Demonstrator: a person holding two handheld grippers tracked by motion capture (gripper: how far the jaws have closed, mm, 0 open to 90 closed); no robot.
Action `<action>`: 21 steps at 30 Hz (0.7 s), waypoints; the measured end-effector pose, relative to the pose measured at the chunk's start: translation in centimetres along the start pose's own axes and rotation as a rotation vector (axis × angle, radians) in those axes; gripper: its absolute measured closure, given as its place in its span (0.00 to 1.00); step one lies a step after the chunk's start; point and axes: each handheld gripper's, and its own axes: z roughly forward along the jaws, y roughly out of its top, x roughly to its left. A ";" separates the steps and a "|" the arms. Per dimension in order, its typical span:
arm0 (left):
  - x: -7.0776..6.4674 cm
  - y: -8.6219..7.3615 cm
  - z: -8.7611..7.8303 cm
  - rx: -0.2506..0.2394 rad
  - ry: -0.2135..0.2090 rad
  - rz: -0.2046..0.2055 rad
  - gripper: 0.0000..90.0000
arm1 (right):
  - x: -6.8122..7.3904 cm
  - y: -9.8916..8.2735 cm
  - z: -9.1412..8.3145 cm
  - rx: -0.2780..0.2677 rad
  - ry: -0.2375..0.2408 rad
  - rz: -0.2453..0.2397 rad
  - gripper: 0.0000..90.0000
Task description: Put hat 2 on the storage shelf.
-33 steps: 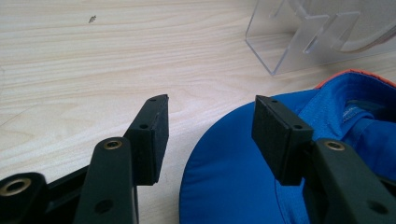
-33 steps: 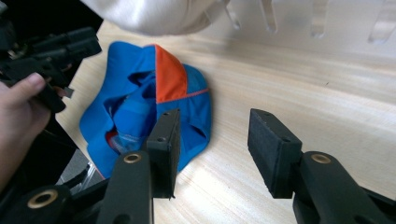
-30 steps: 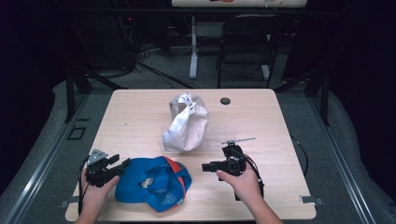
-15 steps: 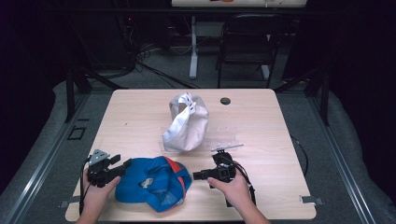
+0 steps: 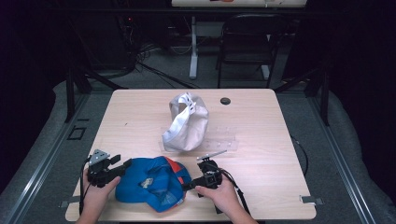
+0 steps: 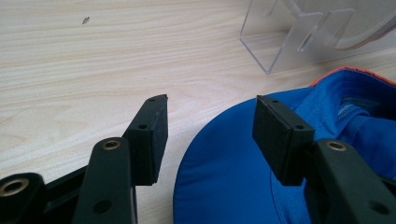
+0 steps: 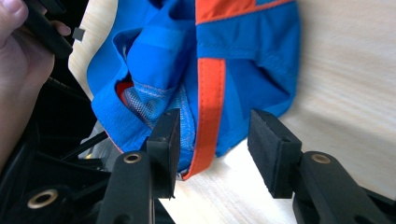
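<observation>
On the counter, at its 7 o'clock corner, lies the blue cap, crown down, with orange trim; a white cap sits on a clear stand near the centre, at 12 o'clock from the blue one. The change is on the right: the right hand-held gripper has come in and down from 3 o'clock since a second ago, and its jaws now straddle the cap's rim where the orange band meets the edge. They stand spread, one pad over the inner mesh, the other clear over bare wood, not pressing. The left hand-held gripper has kept its place at the cap's 9 o'clock side, jaws spread across the brim without pinching. Both sides look lined up for a two-handed pick-up; neither has closed.

Hard to make out: whether the right inner pad touches the fabric, since it overlaps the mesh. A small dark disc at 1 o'clock is too small to identify. The person's forearms are cut off at 6 o'clock.
</observation>
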 end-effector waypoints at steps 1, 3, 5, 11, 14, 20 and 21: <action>0.0 0.0 0.0 0.000 0.000 0.000 0.51 | 0.0 0.0 0.4 -0.004 0.014 0.015 0.61; 0.0 0.0 0.0 0.002 0.000 0.002 0.51 | -0.1 0.0 0.7 0.014 0.034 0.028 0.61; 0.0 0.0 0.0 0.002 0.000 0.003 0.51 | -0.2 0.1 1.2 0.011 0.059 0.045 0.62; 0.0 0.0 0.0 -0.001 -0.003 0.001 0.51 | -0.1 0.2 1.4 0.029 0.124 0.096 0.71; 0.0 0.0 0.0 0.003 -0.002 0.005 0.51 | -0.1 0.3 0.9 0.035 0.141 0.118 0.78; 0.0 0.0 0.0 0.001 -0.001 0.001 0.51 | -0.2 0.3 0.5 0.022 0.145 0.151 0.86; 0.0 0.0 0.0 0.000 -0.002 0.000 0.51 | -0.2 0.3 0.5 0.012 0.150 0.160 0.86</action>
